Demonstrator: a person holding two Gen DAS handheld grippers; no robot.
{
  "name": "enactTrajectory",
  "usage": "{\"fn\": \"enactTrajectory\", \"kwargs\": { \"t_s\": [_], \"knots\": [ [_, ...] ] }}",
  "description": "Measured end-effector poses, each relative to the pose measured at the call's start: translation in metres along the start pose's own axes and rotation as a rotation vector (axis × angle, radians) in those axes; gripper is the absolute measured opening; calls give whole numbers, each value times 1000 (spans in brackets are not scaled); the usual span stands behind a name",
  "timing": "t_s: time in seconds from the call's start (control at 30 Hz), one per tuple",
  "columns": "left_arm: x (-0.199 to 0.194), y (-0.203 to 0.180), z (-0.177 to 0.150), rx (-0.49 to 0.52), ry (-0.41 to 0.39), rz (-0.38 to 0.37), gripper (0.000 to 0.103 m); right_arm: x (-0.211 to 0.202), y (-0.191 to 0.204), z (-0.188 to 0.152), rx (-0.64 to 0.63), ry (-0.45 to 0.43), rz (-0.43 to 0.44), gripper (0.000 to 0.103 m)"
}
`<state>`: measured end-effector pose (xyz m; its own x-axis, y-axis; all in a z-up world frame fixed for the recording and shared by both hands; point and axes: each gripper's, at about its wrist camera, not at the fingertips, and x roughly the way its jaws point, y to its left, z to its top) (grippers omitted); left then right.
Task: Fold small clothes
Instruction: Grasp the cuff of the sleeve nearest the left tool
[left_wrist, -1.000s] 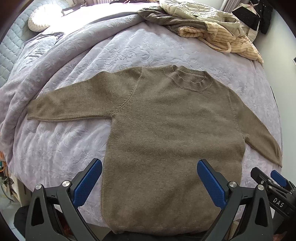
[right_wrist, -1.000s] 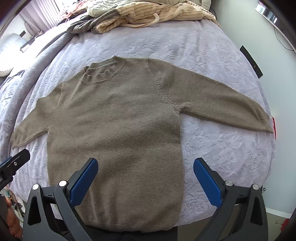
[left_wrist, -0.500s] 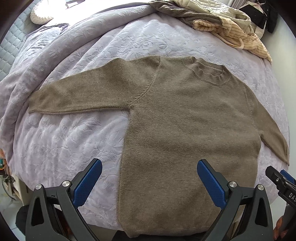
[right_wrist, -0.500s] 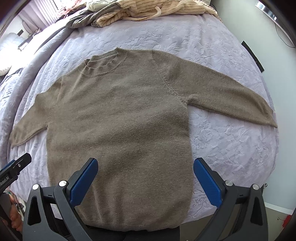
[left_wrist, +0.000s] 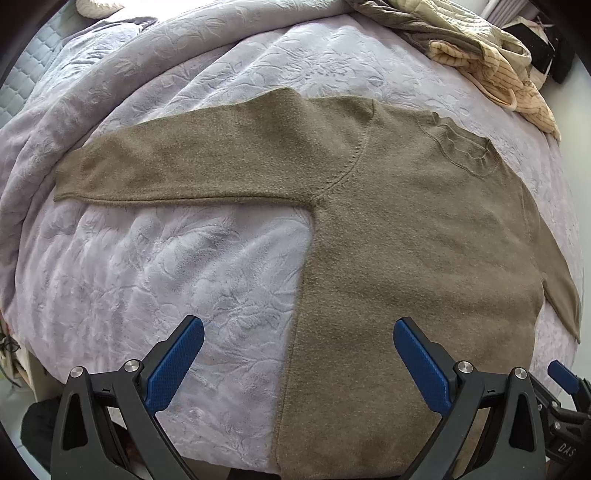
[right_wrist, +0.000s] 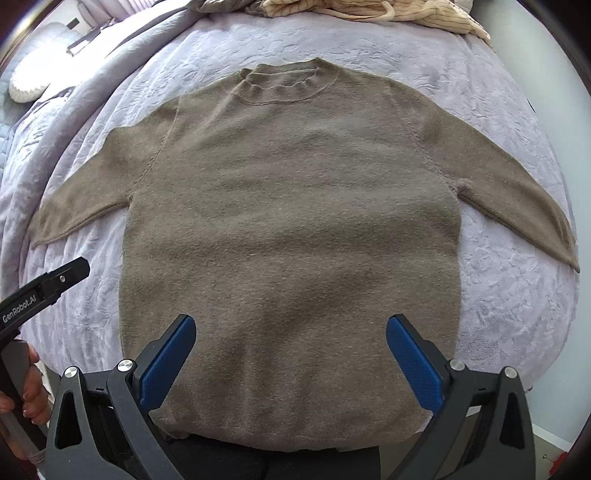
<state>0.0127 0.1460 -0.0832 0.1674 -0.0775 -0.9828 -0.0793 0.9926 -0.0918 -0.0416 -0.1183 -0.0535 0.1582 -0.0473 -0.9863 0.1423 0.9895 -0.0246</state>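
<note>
Left tool (left_wrist: 298, 345) spread wide and empty over the hem's left edge, right tool (right_wrist: 291, 338) likewise wide and empty above the hem, brown sweater (right_wrist: 291, 221) flat on lilac bedspread (left_wrist: 166, 273), sleeves outstretched, heaped clothes (left_wrist: 491, 62) beyond.

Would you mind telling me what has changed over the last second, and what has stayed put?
The left gripper has swung leftward, toward the sweater's left sleeve; the right gripper has shifted to face the body squarely. Both remain open and empty. The sweater stays flat and unfolded on the bedspread.
</note>
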Motion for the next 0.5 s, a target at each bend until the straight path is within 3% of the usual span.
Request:
{"fn": "enactTrajectory", "kwargs": {
  "t_s": [0.27,0.37,0.5],
  "knots": [
    [27,66,17,-149,-16,-54,103,9,46,-7,-88,29,24,103],
    [36,113,30,-261,-71,-102,103,13,61,-9,-131,45,26,103],
    [50,180,51,-398,-162,-107,103,18,76,-10,-169,61,24,103]
  ]
}}
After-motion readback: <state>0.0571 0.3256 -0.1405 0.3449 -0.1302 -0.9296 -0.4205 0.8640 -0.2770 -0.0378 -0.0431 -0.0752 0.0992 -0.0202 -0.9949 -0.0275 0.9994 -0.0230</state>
